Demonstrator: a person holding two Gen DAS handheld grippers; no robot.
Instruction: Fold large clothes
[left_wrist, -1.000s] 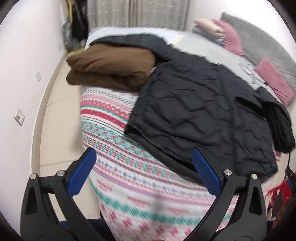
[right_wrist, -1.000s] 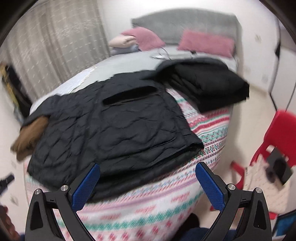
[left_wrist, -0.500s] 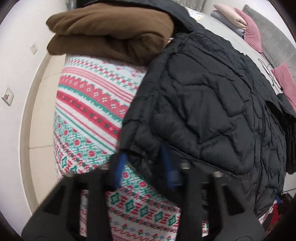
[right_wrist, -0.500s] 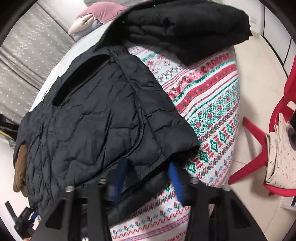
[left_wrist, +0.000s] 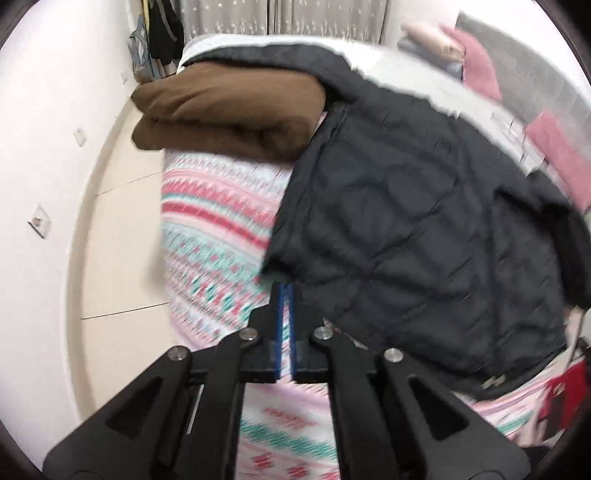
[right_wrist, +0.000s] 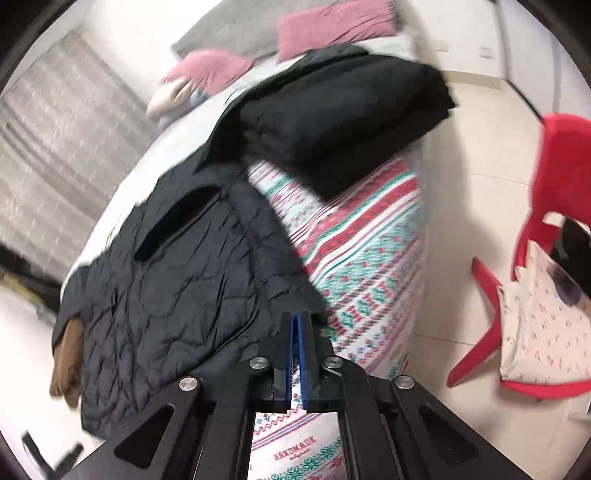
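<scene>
A large dark quilted jacket (left_wrist: 413, 229) lies spread on the patterned bedspread (left_wrist: 214, 221); it also shows in the right wrist view (right_wrist: 177, 280). My left gripper (left_wrist: 286, 286) is shut on the jacket's near left hem corner. My right gripper (right_wrist: 298, 317) is shut on the jacket's near right hem corner. Both corners are lifted a little off the bed.
A folded brown garment (left_wrist: 229, 110) lies at the bed's far left corner. A folded black garment (right_wrist: 343, 122) lies at the right side. Pink pillows (right_wrist: 332, 22) lie at the head. A red chair (right_wrist: 554, 206) with a bag stands on the floor at right.
Both grippers went from wide open above the bed to closed on the jacket's hem corners, then pulled back and up with them.
</scene>
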